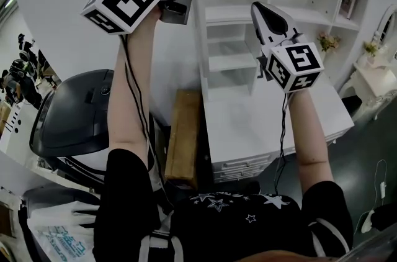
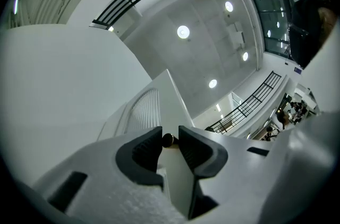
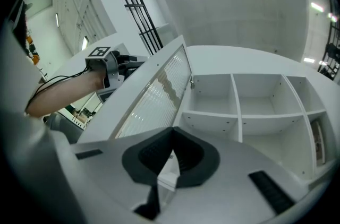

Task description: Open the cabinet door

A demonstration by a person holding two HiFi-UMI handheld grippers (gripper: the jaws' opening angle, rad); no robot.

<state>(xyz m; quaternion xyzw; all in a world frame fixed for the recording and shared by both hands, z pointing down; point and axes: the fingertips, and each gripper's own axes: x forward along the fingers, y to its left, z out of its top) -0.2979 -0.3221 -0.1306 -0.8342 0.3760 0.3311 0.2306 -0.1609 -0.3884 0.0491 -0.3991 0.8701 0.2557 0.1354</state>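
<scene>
Left gripper [image 2: 170, 144] is clamped on the small knob [image 2: 168, 139] at the edge of the door [image 3: 156, 93], which stands wide of the cabinet [image 3: 239, 111]. Right gripper [image 3: 171, 135] is pinched shut, empty. Danger: the knob could slip out, or an overpull could strain the hinge [image 3: 192, 81].

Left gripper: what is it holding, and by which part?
The left gripper holds the cabinet door by its small dark knob, pinched between the jaws.

cabinet door [image 3: 154, 95]: white, ribbed panel | swung open | knob [image 2: 168, 139] dark, at edge
</scene>
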